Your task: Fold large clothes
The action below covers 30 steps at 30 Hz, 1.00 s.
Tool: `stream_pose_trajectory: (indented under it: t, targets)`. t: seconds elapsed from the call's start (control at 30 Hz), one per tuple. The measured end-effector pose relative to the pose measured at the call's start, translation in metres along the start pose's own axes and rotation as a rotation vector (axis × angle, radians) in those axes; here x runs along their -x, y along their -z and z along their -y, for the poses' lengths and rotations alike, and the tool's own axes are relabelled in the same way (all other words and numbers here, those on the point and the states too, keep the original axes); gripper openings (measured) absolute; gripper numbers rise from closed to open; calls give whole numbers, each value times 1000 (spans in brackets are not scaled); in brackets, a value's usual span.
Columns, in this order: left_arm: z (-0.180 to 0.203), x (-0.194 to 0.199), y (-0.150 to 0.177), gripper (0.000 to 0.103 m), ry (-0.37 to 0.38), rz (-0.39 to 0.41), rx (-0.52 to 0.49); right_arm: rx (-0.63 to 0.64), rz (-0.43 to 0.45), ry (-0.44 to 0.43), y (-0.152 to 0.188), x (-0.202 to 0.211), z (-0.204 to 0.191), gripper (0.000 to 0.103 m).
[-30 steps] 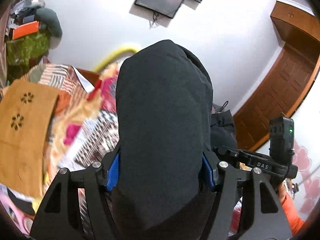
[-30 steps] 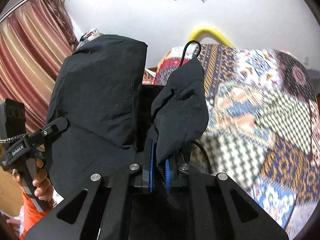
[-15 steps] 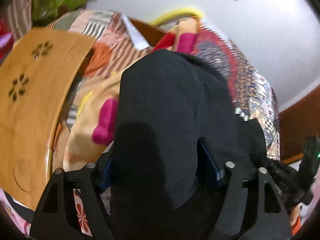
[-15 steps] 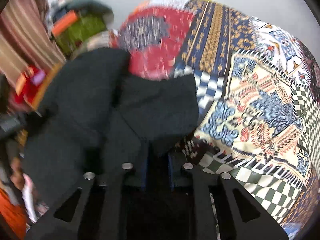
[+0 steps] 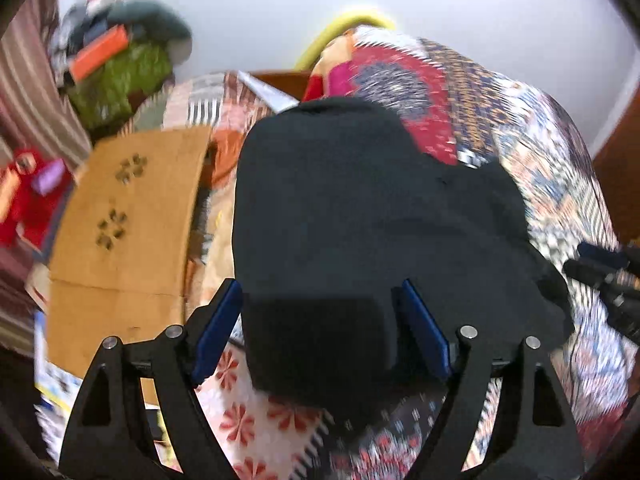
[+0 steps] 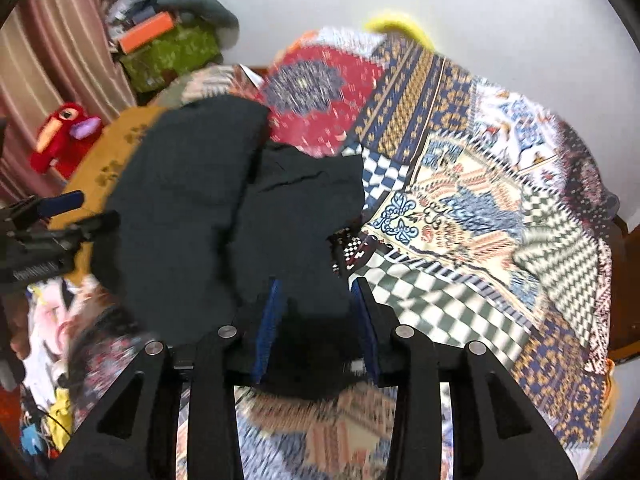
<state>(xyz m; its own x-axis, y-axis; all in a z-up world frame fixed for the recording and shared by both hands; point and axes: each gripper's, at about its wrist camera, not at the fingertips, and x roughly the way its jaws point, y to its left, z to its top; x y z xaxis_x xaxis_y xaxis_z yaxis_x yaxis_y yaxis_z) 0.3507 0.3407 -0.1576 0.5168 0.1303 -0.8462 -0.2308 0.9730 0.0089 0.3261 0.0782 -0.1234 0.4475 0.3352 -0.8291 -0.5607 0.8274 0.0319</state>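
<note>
Black garment soft, bunched on patterned quilt; both tongs just opening, cloth between.

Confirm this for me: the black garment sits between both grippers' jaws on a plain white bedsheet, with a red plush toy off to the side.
Wrong on one count: the bedsheet is not plain white; the right wrist view shows a multicoloured patchwork print. The rest stands: the black garment lies between both grippers' jaws, and the red plush toy sits off to the side.
</note>
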Motion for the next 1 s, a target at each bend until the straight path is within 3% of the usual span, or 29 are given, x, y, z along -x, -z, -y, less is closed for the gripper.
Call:
stream_pose_trajectory:
  t: [0.13,0.3,0.57,0.73,0.87,0.93,1.0]
  targets:
    - [21,65,11,81,-33,113,-59,33,113,-17,0,55,-18,34]
    - [34,164,25,81,-11,266,-58,54,308,-67,12,144,-36,34]
    - [42,329,80,81,45,597,-21,93,585,-178,58,251,-64,40]
    - [57,393,134,81,58,780,-11,100,722,-199,95,286,-81,43]
    - [68,419,177,81,11,886,1,107,805,-141,120,300,-94,46]
    - [71,423,193,85,-19,919,11,105,833,-104,129,304,-100,51]
    - [73,426,206,89,-33,941,27,86,862,-77,137,305,-105,77]
